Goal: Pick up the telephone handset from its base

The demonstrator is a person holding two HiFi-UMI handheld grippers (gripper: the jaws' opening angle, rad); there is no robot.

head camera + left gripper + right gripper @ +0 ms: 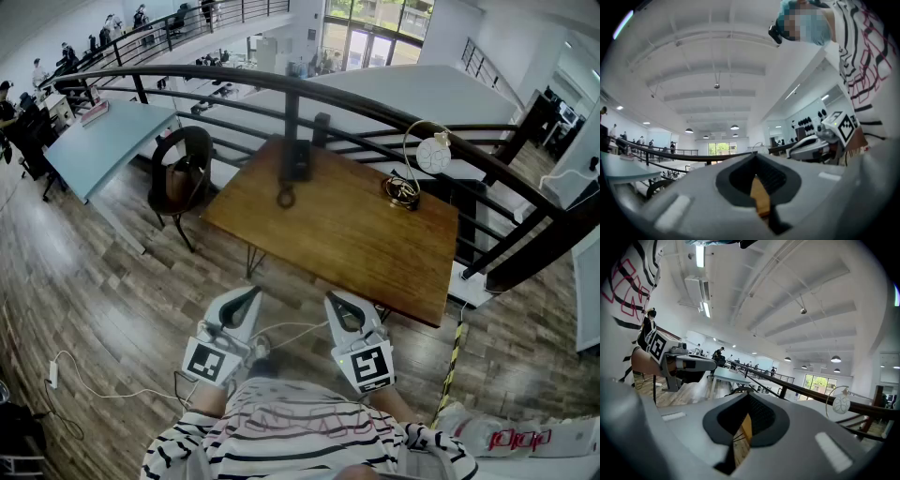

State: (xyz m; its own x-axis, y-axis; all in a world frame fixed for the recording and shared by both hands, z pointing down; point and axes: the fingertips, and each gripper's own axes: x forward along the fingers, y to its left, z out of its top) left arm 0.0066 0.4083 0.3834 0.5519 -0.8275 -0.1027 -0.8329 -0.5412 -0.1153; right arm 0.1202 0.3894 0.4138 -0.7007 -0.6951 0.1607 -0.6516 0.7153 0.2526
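**Both Grippers Closed and Empty: Handset Pickup Not Yet Starting**

The left gripper point(249, 296) and the right gripper point(336, 302) are hovering side by side over the wooden floor point(112, 281), just in front of the person's striped shirt point(309, 422). Each gripper view is showing its jaws pressed fully together with nothing between them. Neither gripper is holding anything.

The telephone point(296, 159) is sitting well ahead of both grippers, at the far edge of the wooden surface point(375, 244), roughly on the centre line between them. Its coiled cord point(286, 197) is lying just on the gripper side of it. The handset is judged to be resting on its base, but the two cannot be told apart at this size.

Progress: no step of the task is showing as done. The following steps are judged to be remaining:

1. Bringing one gripper forward over the near edge of the surface to the telephone.
2. Opening its jaws.
3. Closing them around the handset.
4. Lifting the handset clear of the base.
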